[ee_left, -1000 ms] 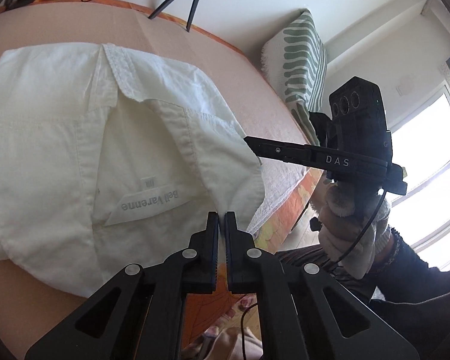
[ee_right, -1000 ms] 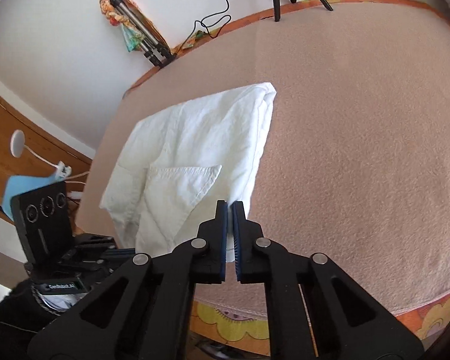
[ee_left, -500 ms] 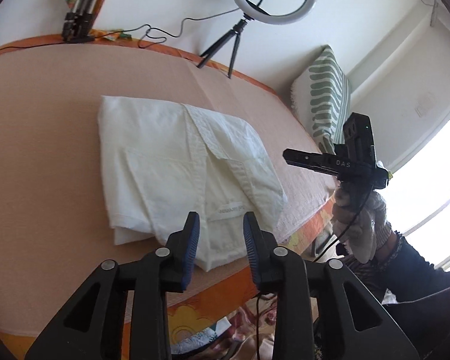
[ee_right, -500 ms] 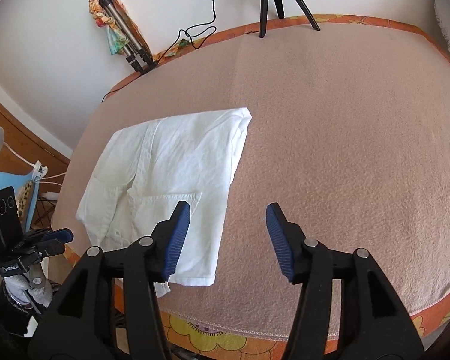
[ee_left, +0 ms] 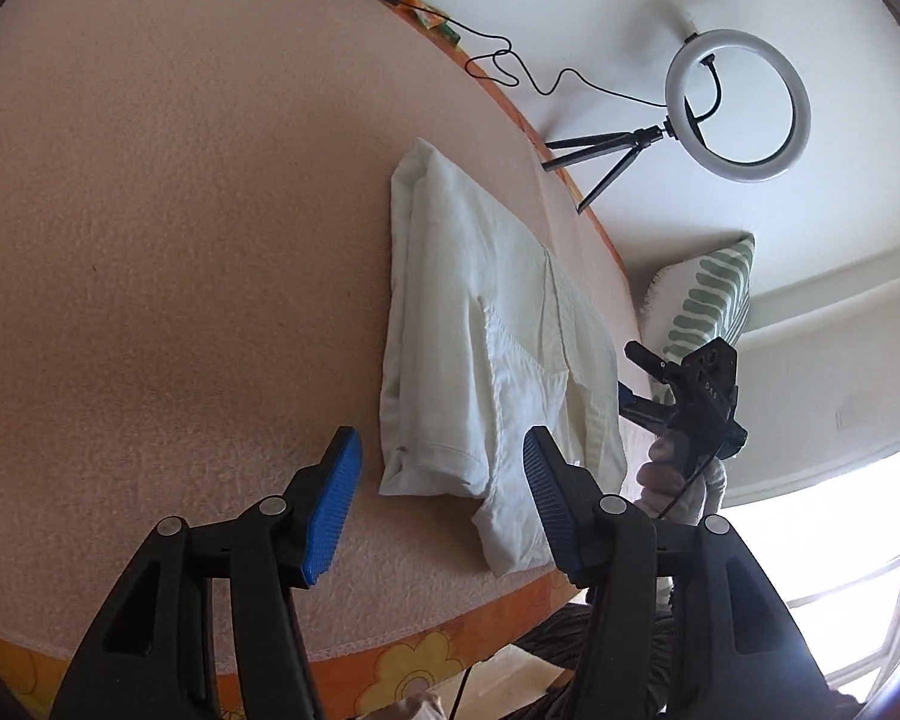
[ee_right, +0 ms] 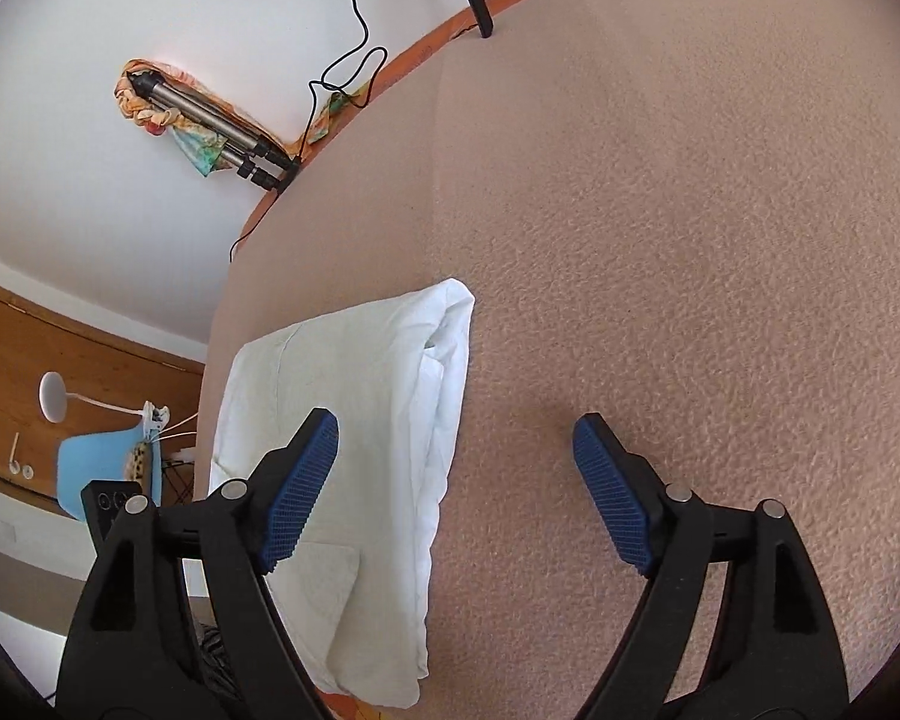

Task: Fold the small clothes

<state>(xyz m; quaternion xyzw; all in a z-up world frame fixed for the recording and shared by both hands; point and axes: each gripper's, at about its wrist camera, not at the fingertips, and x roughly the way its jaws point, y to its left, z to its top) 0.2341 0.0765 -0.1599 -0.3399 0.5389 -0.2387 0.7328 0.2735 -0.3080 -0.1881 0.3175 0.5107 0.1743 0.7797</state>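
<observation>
My left gripper (ee_left: 441,501) stands wide, blue pads parted and holding nothing, above the near edge of the folded white shirt (ee_left: 486,348); the shirt lies flat on the pink blanket (ee_left: 180,240), one corner reaching the blanket's orange flowered border (ee_left: 390,654); my right gripper (ee_right: 456,489) is likewise spread wide and empty, its left pad over the shirt (ee_right: 354,420), its right pad over bare blanket (ee_right: 690,240); from the left wrist view it (ee_left: 636,381) hovers just beside the shirt's far edge; a ring light (ee_left: 735,105) on a tripod and a striped cushion (ee_left: 705,294) stand beyond.
</observation>
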